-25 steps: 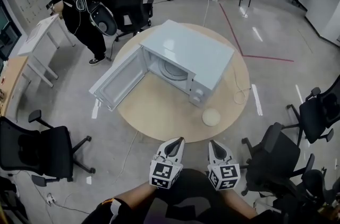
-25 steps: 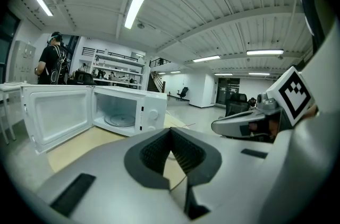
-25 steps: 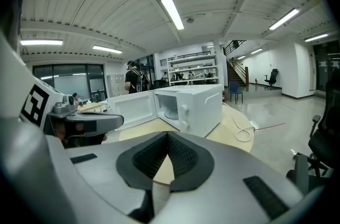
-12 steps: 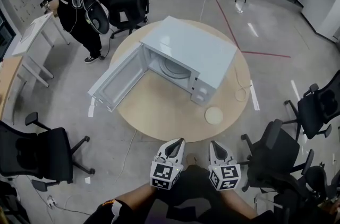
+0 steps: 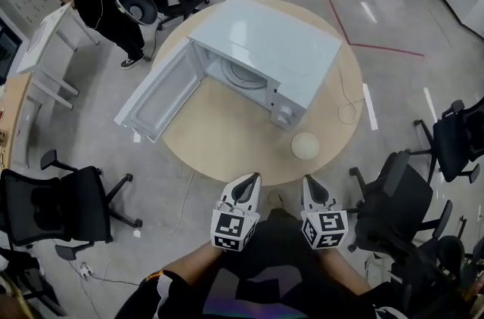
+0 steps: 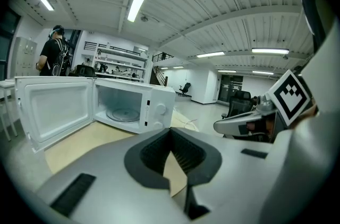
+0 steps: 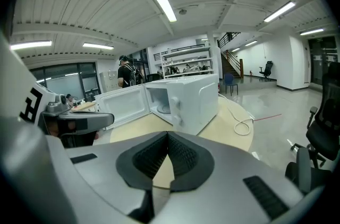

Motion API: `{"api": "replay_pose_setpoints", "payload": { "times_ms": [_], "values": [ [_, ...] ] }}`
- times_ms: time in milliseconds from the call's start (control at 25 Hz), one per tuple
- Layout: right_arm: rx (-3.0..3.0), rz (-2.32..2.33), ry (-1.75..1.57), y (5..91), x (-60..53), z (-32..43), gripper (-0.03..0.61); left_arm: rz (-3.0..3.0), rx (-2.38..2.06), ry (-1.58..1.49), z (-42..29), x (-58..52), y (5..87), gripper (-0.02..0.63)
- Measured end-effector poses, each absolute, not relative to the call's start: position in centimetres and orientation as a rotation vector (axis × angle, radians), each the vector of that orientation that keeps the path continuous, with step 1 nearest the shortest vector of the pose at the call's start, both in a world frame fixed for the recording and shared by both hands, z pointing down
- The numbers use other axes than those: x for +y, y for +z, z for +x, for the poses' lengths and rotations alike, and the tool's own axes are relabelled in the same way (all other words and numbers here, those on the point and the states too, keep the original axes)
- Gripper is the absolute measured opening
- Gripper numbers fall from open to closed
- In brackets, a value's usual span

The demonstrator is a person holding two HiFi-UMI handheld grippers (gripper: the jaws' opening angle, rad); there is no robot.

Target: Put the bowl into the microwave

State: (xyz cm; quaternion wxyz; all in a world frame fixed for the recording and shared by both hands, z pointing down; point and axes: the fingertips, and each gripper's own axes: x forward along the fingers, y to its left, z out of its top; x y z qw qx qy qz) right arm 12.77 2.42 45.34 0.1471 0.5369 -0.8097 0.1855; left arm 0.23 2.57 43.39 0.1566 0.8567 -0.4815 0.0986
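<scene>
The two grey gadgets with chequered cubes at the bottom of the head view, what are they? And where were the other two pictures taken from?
There is no robot here: a person holds a two-jaw gripper in each hand. The head view comes from a camera on that person's head, looking steeply down. In it the left gripper and right gripper point towards a round wooden table. The other two pictures come from cameras riding on each gripper, looking along its own jaws. Both pairs of jaws are shut and hold nothing. On the table stands a white microwave with its door swung open. Beside it sits a cream bowl, which neither gripper touches.
</scene>
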Motion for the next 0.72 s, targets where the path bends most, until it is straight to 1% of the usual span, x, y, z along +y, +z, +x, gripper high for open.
{"api": "replay_pose_setpoints", "payload": {
  "times_ms": [720],
  "values": [
    [-2.328,1.557,0.605,47.5,-4.6,19.0,0.015,2.477,-1.368,0.403,6.5,-4.2,45.3,0.046]
  ]
}}
